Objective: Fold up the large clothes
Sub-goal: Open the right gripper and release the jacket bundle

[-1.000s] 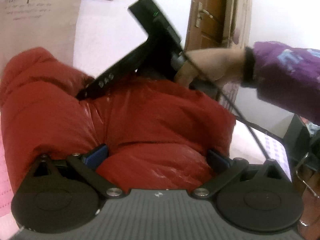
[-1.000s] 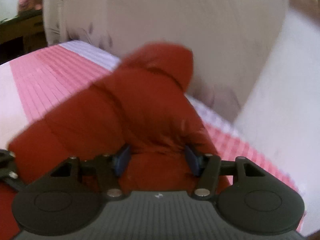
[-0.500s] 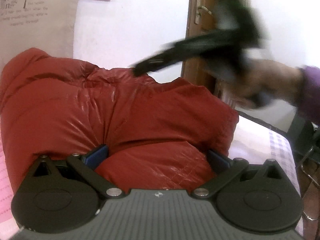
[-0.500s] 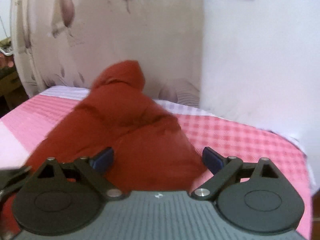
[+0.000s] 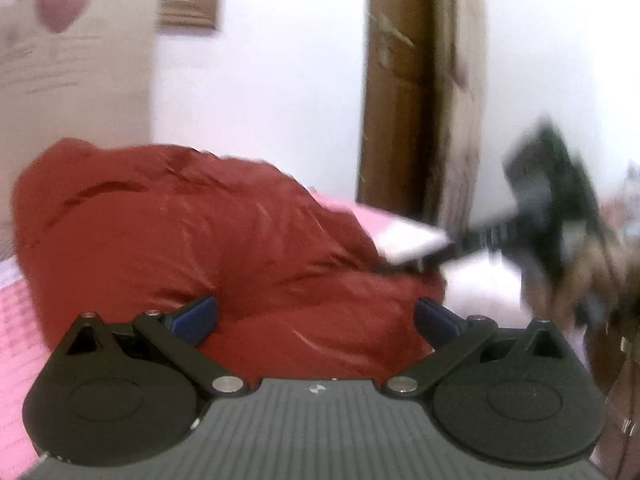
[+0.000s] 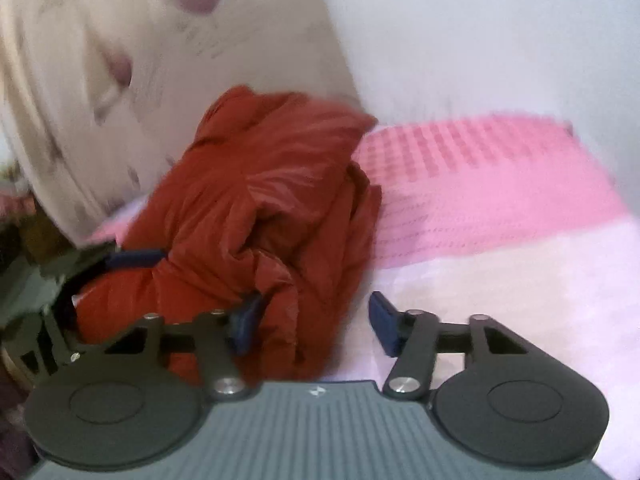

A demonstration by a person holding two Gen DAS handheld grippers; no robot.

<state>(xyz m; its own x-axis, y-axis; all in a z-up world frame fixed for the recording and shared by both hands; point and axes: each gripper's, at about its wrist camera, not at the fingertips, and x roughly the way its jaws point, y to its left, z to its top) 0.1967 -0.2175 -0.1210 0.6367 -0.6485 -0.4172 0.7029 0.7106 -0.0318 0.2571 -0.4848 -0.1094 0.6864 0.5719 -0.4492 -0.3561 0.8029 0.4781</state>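
- Left gripper (image 5: 316,312): the jaws are clamped on a thick bulge of the glossy red quilted puffer jacket (image 5: 192,232), the blue pads pressed into the padding on both sides.
- Right gripper (image 6: 312,322): the jaws have just been closing. A fold at the jacket's near edge lies between them. The left pad touches the fabric; the right pad stands clear over the sheet, so the jaws are apart and hold nothing.
- Jacket position: it lies bunched in a heap on the bed with the pink checked and white sheet (image 6: 500,200), its far end close to the cream floral curtain (image 6: 80,80).
- The left wrist view is blurred; the right gripper there appears to reach toward the jacket's right edge.
- Step in hand, as judged: re-gripping the heap to make a further fold; the garment is not yet flat or compact.
- Next move: close the right jaws fully on the near fold, then carry it across while the left grip anchors the bulk.
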